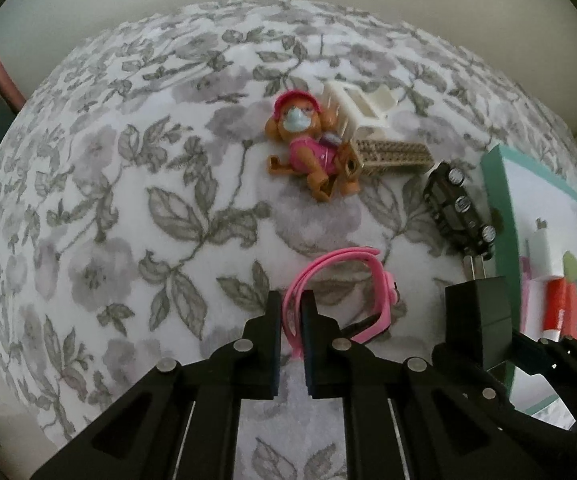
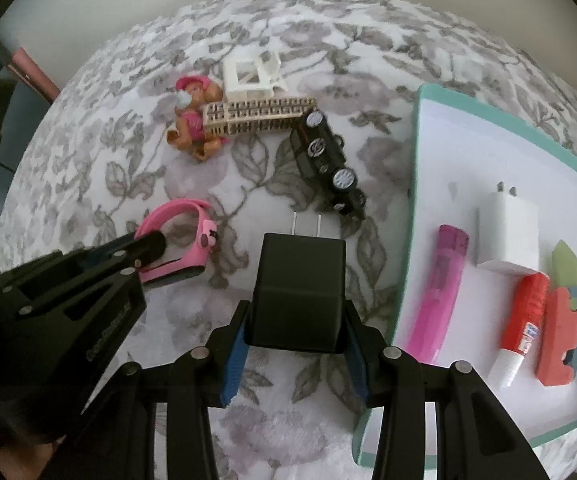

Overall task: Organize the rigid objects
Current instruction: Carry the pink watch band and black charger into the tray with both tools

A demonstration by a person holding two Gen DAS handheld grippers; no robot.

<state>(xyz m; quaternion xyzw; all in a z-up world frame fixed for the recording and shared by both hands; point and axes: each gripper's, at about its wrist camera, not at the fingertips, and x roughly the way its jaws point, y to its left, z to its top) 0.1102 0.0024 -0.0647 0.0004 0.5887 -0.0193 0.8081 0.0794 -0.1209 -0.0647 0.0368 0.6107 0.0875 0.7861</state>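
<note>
Your left tongs (image 1: 291,312) clenched on pink watch (image 1: 340,280) strap, lifting from floral bed cover (image 1: 128,200). Your right tongs (image 2: 294,344) grasp black charger (image 2: 298,292), prongs forward, beside tray (image 2: 420,160) where sorted items lie.

Right gripper (image 2: 294,344) jaws clamp a black charger (image 2: 297,292) beside the tray (image 2: 408,216).

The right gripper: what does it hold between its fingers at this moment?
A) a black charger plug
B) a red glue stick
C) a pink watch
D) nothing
A: in the right wrist view the right gripper is closed on the black charger plug, its two metal prongs pointing away from the camera; the pink watch is in the left gripper instead.
</note>
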